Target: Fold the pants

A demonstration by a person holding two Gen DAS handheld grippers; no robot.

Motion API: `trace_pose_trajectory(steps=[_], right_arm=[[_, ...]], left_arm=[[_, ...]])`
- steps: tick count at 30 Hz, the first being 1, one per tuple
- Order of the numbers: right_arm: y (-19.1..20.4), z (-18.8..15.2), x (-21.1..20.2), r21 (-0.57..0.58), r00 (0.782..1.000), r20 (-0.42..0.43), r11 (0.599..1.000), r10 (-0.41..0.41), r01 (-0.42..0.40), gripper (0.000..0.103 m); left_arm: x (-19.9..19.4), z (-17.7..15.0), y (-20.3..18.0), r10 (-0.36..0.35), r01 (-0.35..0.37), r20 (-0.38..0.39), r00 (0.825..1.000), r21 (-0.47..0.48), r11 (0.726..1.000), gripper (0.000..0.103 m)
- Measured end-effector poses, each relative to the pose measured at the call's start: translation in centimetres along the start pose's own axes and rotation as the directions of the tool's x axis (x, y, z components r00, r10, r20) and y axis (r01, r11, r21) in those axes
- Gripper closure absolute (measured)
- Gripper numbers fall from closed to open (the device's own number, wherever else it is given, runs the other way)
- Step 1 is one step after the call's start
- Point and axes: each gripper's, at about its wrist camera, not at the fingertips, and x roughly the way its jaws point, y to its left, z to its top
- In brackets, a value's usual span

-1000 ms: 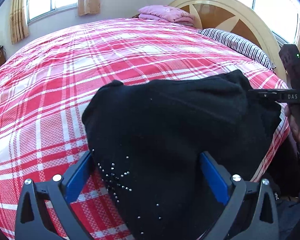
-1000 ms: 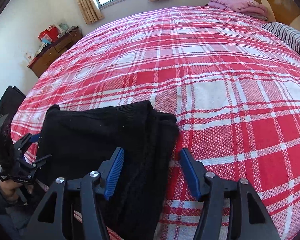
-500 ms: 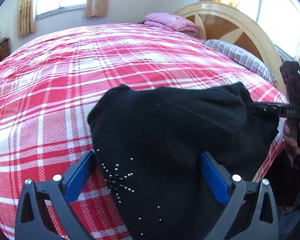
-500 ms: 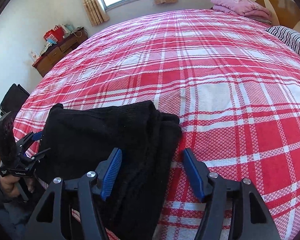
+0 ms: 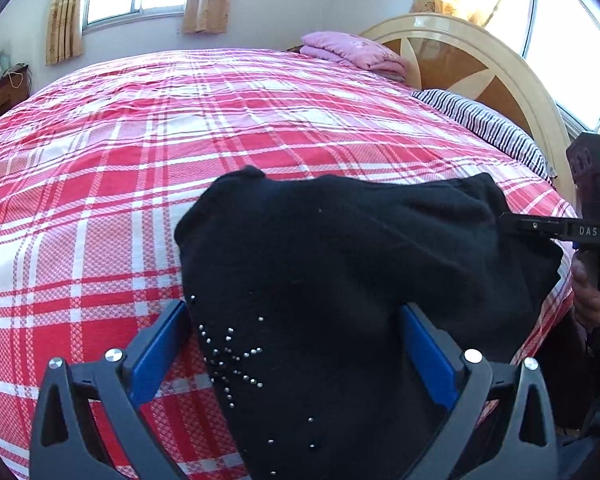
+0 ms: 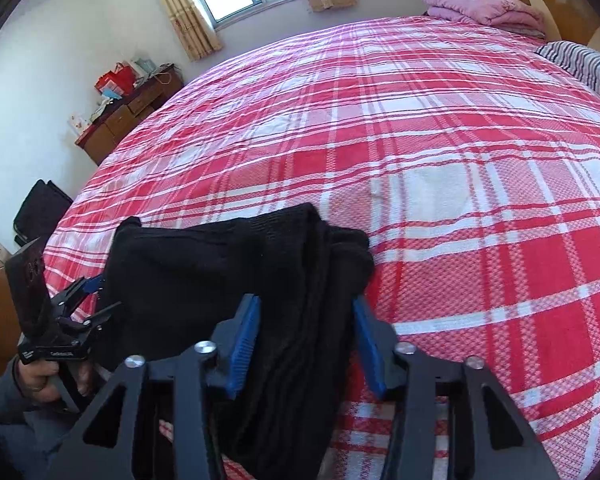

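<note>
The black knit pants (image 5: 340, 280), studded with small silver beads, lay bunched on the near edge of the red-and-white plaid bedspread (image 5: 180, 140). The right gripper (image 6: 306, 316) had just been closing, its blue pads (image 6: 244, 336) now pressing the pants' bundled fold from both sides. The left gripper (image 5: 296, 328) stood wide apart, straddling the pants' other end without squeezing it. Beyond the pants, a folded pink blanket (image 6: 484, 4) rested by the wooden headboard (image 5: 472, 64).

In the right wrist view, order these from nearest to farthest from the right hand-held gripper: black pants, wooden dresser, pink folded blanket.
1. Black pants, between the right hand-held gripper's fingers.
2. Wooden dresser, far left by the wall.
3. Pink folded blanket, top right at the headboard.
</note>
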Motion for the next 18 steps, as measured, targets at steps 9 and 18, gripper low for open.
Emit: trace_pose_trajectory(steps=[9, 18], right_arm=[[0.1, 0.1, -0.4, 0.015, 1.0, 0.021, 1.0, 0.019, -0.019, 0.071], [0.4, 0.1, -1.0, 0.002, 0.998, 0.041, 0.999, 0.039, -0.039, 0.075]], left_arm=[[-0.4, 0.1, 0.0, -0.016, 0.016, -0.009, 1.0, 0.006, 1.0, 0.013], [-1.2, 0.2, 0.1, -0.093, 0.093, -0.002, 0.996, -0.01, 0.996, 0.065]])
